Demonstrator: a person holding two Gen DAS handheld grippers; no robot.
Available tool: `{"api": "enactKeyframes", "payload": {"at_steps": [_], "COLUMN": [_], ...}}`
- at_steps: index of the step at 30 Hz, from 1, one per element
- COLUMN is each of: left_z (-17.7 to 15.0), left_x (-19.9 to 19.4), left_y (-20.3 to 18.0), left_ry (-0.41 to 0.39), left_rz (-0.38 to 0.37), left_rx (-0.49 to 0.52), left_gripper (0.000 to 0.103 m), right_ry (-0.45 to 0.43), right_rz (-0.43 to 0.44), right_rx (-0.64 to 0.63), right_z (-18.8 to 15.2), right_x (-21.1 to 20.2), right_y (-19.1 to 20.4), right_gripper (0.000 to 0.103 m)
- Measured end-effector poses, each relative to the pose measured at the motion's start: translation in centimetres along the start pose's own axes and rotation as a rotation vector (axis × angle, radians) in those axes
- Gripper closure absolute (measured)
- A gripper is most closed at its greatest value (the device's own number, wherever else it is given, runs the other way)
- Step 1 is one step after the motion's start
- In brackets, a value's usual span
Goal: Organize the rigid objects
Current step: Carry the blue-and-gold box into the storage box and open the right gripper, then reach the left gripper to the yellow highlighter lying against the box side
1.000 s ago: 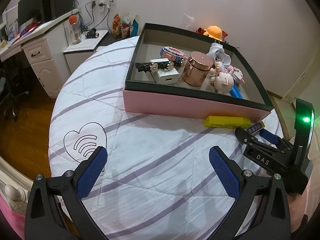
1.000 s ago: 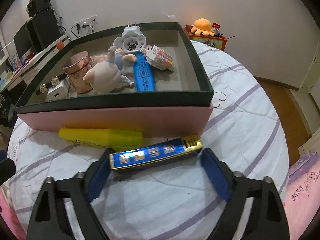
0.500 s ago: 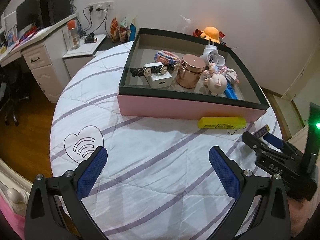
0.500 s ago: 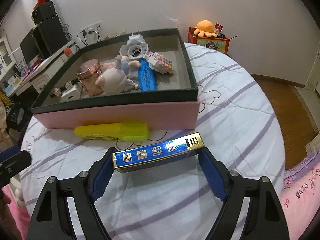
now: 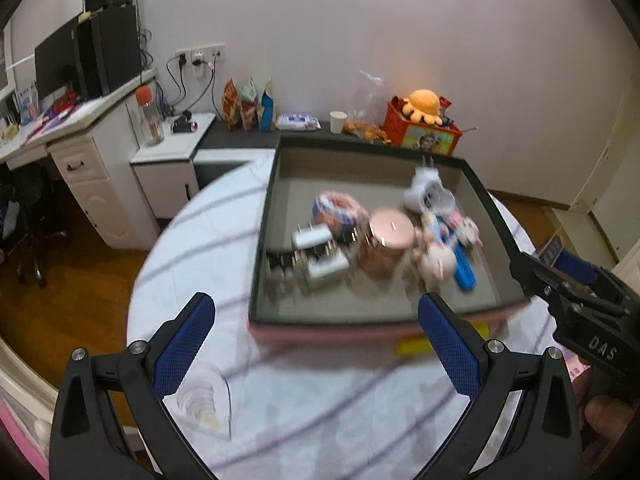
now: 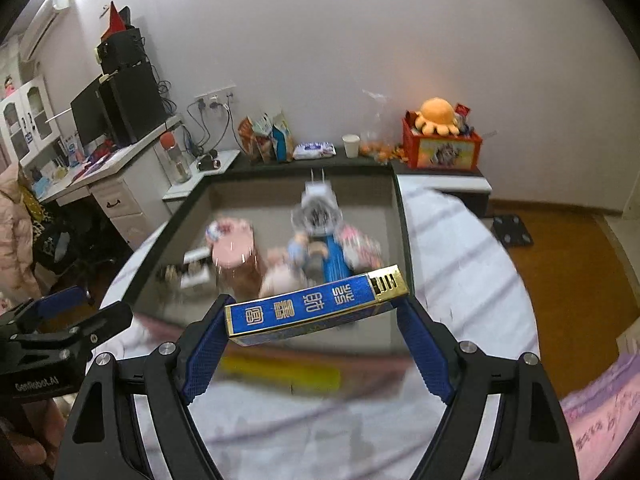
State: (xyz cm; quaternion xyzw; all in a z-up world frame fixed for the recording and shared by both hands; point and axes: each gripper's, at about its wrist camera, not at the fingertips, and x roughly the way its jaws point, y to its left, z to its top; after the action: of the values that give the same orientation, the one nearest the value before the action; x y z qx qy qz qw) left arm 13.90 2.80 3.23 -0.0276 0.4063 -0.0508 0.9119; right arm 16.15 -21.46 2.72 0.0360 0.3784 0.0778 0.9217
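Note:
My right gripper is shut on a flat blue and gold box and holds it in the air at the near edge of the pink storage box with dark rim. That storage box holds a copper tin, a white charger, a pig figure, a blue bar and other small items. A yellow bar lies on the bedspread against its near wall; it also shows in the right wrist view. My left gripper is open and empty above the bedspread.
The white bedspread with purple stripes covers a round bed. A white desk with a monitor stands at the left. A low dark shelf with snack bags and an orange plush on a red box runs along the wall.
Both grippers have risen and tilted up, so the room shows behind the box. The right gripper has lifted the blue and gold box off the bedspread to the storage box's rim.

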Motion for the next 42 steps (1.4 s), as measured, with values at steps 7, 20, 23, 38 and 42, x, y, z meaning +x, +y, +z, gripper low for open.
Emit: {"api": "enactKeyframes", "payload": {"at_steps": [7,20,23,38,42], "left_z": [3.7,4.3,4.2,2.2,1.0], "left_x": [3.8,8.2,8.1,3.2,1.3], "left_y": [1.2,2.5,2.4,-0.1,-1.3], "left_ry": [-0.004,0.052,0.052,0.009,-0.001], "left_rz": [0.016,-0.001,-0.005,-0.009,-0.011], "left_rx": [-0.028,-0.071,-0.069,-0.028,-0.008], "left_gripper": [0.000,0.000,0.000,0.000,0.000], "right_ry": [0.048,0.278,0.300,0.173,0.137], "right_rz": [0.009,-0.025,-0.039,-0.009,0.002], "right_rx": [0.010,-0.019,-0.028,0.005,0.007], "right_z": [4.7,6.2,6.0,3.6,2.5], "right_x": [6.4,15.5,15.6,8.1,5.3], "right_y": [-0.9,-1.2,-1.1,-0.4,-0.2], "right_gripper": [0.020,0.017,0.014,0.010,0.009]}}
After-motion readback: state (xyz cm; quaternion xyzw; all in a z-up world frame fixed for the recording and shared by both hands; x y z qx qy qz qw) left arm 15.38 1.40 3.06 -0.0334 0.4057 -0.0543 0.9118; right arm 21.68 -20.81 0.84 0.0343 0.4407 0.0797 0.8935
